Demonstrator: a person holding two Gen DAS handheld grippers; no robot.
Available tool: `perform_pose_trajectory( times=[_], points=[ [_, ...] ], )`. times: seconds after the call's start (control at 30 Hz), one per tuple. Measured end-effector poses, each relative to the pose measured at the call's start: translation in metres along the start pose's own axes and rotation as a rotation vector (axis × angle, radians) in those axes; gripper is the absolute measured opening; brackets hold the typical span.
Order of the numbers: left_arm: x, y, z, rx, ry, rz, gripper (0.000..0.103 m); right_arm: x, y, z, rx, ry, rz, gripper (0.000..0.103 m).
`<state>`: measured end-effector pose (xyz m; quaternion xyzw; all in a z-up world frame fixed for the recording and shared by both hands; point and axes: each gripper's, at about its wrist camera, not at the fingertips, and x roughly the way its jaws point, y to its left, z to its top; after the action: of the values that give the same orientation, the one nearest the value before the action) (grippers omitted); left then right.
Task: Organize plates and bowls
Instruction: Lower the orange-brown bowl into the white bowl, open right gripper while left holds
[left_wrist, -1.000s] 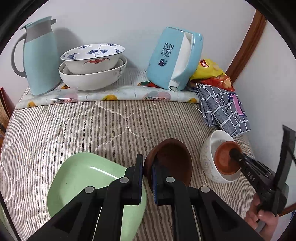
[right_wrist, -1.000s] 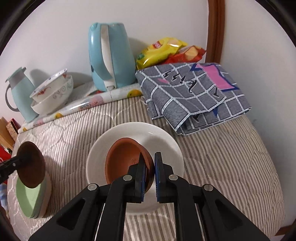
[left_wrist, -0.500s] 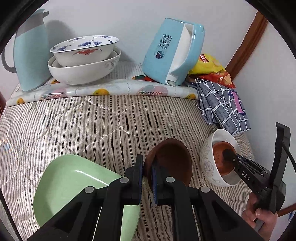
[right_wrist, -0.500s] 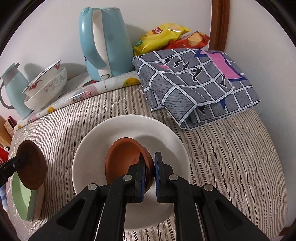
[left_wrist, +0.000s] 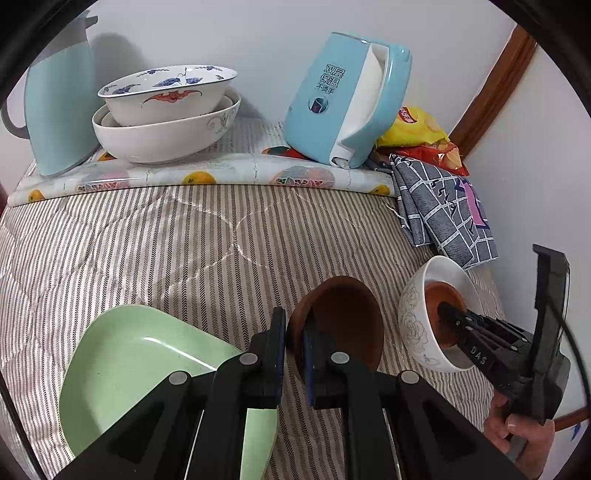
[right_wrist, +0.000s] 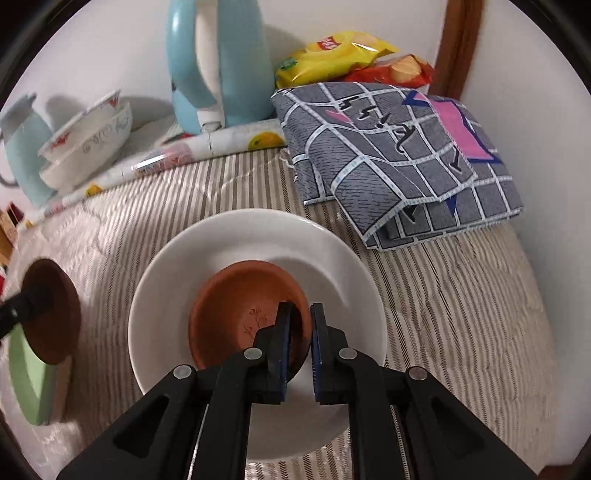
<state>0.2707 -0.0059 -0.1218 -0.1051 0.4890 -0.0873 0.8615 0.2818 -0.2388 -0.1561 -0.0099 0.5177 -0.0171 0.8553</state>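
My left gripper is shut on the rim of a dark brown dish, held on edge just above the striped quilt beside a pale green plate. To the right, a white bowl with a faint flower print holds a terracotta dish. In the right wrist view the terracotta dish lies low in the white bowl. My right gripper straddles its near rim. The jaws are opening, and a sliver of gap shows at the right pad. The brown dish and the green plate appear at far left.
Two nested white bowls, a pale blue jug and a blue kettle stand on a fruit-print mat at the back. A folded grey checked cloth and snack bags fill the back right corner by the wall.
My right gripper has sunk lower into the white bowl. The terracotta dish now lies flatter on the bowl's bottom and the jaws have parted slightly. The left gripper has hardly moved.
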Motion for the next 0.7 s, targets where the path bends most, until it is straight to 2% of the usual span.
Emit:
perform_pose_trajectory(
  times=[0.37,0.7],
  points=[
    [-0.002,0.001,0.0,0.01,0.0,-0.012,0.009,0.006,0.015,-0.003,-0.133,-0.004,-0.122,0.02],
    [-0.002,0.004,0.0,0.005,0.001,-0.005,0.009,0.006,0.014,-0.002,-0.117,-0.022,-0.091,0.026]
  ],
)
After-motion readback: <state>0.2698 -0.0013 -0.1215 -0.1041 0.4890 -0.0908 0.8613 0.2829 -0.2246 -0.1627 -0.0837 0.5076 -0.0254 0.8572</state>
